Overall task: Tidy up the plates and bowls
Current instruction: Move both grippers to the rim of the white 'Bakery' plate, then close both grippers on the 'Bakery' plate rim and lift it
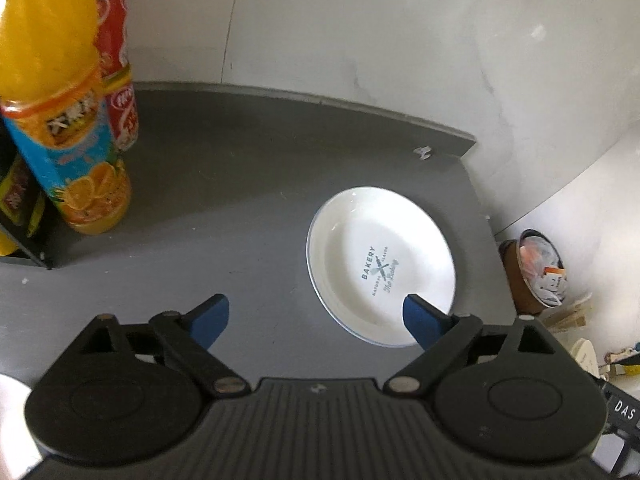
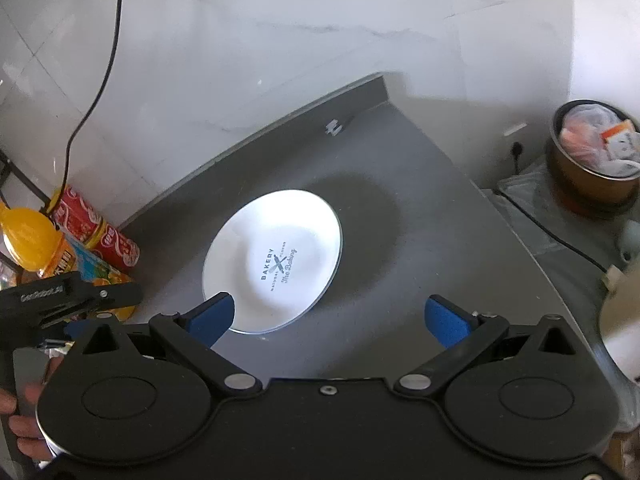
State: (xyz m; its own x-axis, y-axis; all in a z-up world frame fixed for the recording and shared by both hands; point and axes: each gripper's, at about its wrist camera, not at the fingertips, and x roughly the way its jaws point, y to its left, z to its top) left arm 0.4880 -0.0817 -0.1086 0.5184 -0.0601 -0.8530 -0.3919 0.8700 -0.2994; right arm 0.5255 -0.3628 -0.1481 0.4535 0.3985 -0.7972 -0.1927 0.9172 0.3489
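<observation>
A white plate (image 1: 380, 264) with a "BAKERY" print lies flat on the dark grey counter (image 1: 224, 208), near its right end. My left gripper (image 1: 316, 320) hovers open just short of it, its right blue fingertip over the plate's near rim. From the right wrist view the same plate (image 2: 276, 268) lies ahead and left of centre. My right gripper (image 2: 340, 316) is open and empty, its left fingertip over the plate's near edge. The left gripper (image 2: 72, 300) shows at that view's left edge, held by a hand (image 2: 20, 420).
An orange juice bottle (image 1: 68, 120) and a red can (image 1: 120, 68) stand at the counter's left, next to a black rack (image 1: 24, 216). A white marble wall (image 1: 360, 32) backs the counter. Off the right end stands a brown bin (image 2: 592, 164) full of rubbish, with a white object (image 2: 620, 328) nearby.
</observation>
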